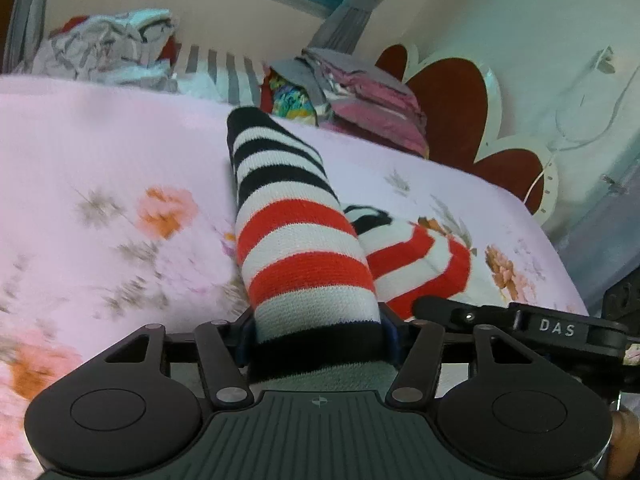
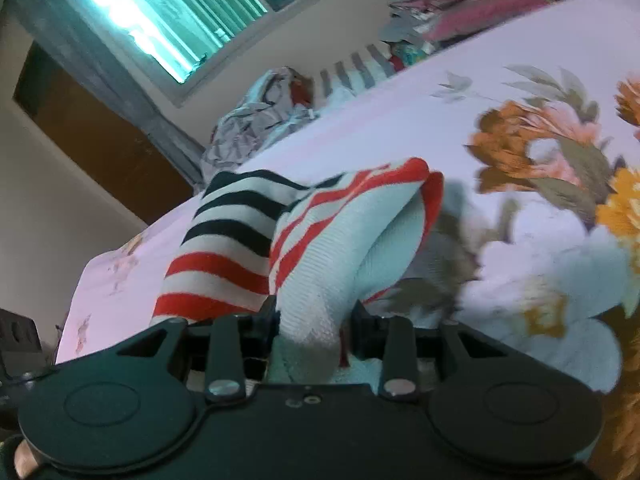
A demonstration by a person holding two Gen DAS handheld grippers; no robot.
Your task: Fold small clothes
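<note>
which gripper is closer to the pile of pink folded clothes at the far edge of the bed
Probably the left. Both grippers grip the striped sock on the bed; from the left gripper the pink clothes lie ahead and right. From the right gripper they sit farther off.

Two black grippers, round discs, silver rivets on linkage bars, ribbed grey plate, "DAS" lettering on one.

The left claw [image 1: 318,332] grips the dark cuff of a striped sock [image 1: 292,220], which rises away from it in red, white and black bands. The right claw [image 1: 520,320] reaches in beside it, above the floral bedsheet [image 1: 120,184]. Piled clothes [image 1: 360,92] lie at the far edge.
</note>
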